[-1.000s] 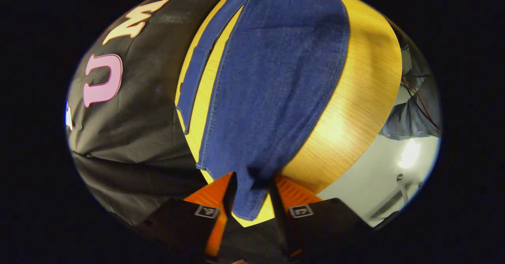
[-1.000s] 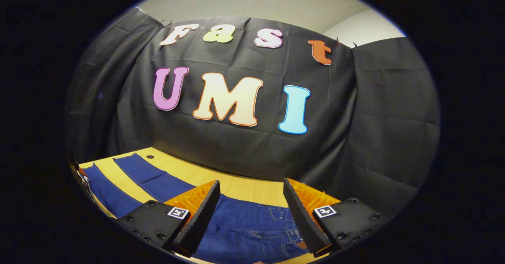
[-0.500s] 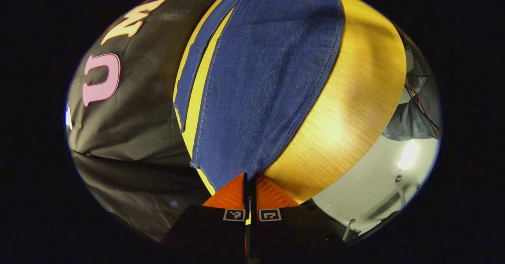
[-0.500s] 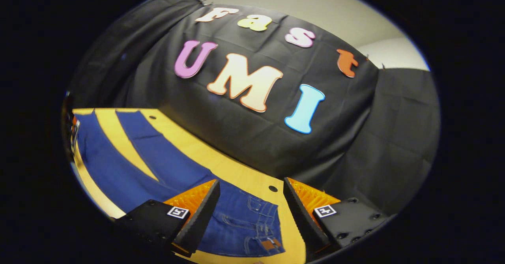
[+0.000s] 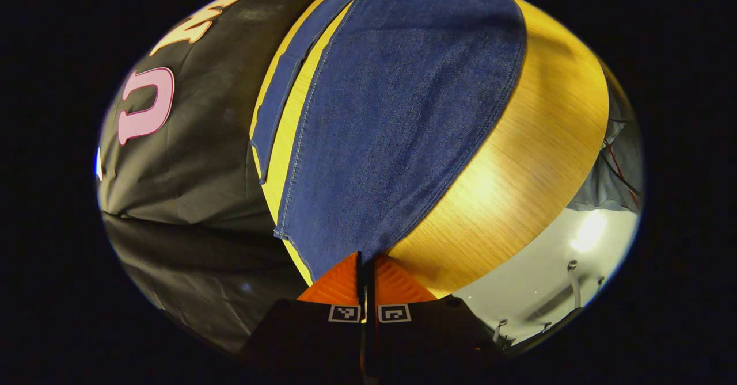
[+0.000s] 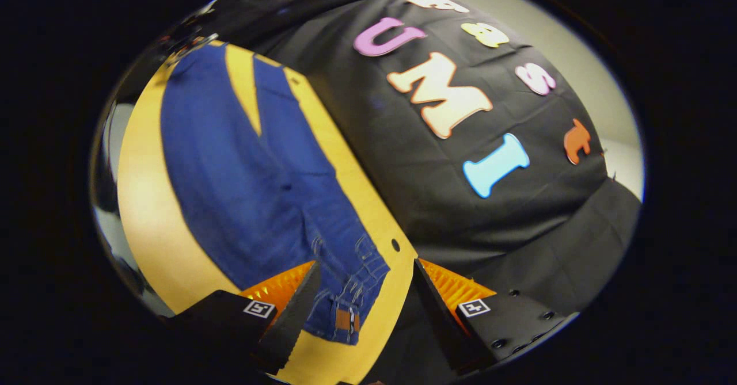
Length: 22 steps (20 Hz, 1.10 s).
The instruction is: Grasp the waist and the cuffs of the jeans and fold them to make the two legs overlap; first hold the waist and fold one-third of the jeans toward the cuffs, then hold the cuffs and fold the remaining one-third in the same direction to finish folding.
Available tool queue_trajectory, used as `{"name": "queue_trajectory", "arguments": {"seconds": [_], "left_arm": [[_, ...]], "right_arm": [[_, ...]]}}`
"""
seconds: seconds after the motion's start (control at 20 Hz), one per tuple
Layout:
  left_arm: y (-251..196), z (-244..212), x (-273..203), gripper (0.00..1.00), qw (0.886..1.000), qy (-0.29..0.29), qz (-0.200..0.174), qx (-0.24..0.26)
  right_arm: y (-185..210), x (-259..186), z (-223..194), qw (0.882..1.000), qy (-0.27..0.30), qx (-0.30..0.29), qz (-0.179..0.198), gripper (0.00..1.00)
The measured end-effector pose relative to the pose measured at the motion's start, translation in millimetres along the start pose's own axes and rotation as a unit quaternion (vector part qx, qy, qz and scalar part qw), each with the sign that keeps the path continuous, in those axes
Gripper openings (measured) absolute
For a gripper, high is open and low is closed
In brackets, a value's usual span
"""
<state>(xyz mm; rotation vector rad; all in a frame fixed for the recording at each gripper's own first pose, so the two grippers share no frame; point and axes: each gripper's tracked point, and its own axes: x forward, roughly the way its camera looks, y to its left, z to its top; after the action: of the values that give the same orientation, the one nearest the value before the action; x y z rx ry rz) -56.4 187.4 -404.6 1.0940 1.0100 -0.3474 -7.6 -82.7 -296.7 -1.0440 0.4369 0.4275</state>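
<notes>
Left gripper view: left claw (image 5: pixel 365 267) has clamped the jeans (image 5: pixel 391 114) cuff.

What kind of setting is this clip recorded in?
Most likely a staged recording booth, not a home: black cloth wall right behind a bare wooden table, jeans laid flat on it, pale floor beyond.

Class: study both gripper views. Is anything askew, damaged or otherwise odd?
Nothing stands out. The jeans lie flat and undamaged on the wooden table, legs spread apart, with the left hand-held gripper shut on a cuff.
</notes>
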Motion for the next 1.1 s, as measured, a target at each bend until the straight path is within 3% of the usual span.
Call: {"name": "queue_trajectory", "arguments": {"seconds": [0.35, 0.6, 0.7, 0.8, 0.9, 1.0, 1.1], "left_arm": [[-0.2, 0.6, -0.3, 0.0, 1.0, 0.001, 0.001, 0.008], [0.2, 1.4, -1.8, 0.0, 1.0, 0.001, 0.002, 0.015], [-0.5, 0.0, -1.8, 0.0, 1.0, 0.002, 0.002, 0.017], [0.1, 0.3, -2.1, 0.0, 1.0, 0.004, 0.004, 0.022], [1.2, -0.2, -1.5, 0.0, 1.0, 0.006, 0.007, 0.026], [-0.1, -1.8, -0.9, 0.0, 1.0, 0.007, 0.005, 0.017], [-0.8, -1.7, -0.4, 0.0, 1.0, 0.003, 0.005, 0.01]], "right_arm": [[65.0, -4.7, -50.1, 0.991, 0.041, -0.097, 0.088, 0.99], [97.0, 12.7, -62.0, 0.975, 0.041, -0.173, 0.134, 0.99], [103.5, 20.7, -66.1, 0.967, 0.042, -0.21, 0.135, 0.99], [100.7, 32.7, -63.9, 0.968, 0.047, -0.22, 0.115, 0.87], [96.9, 42.1, -68.0, 0.971, 0.063, -0.208, 0.104, 0.86], [109.0, 44.3, -76.2, 0.969, 0.089, -0.187, 0.133, 0.82], [121.7, 41.0, -82.8, 0.967, 0.107, -0.186, 0.134, 0.47]]}}
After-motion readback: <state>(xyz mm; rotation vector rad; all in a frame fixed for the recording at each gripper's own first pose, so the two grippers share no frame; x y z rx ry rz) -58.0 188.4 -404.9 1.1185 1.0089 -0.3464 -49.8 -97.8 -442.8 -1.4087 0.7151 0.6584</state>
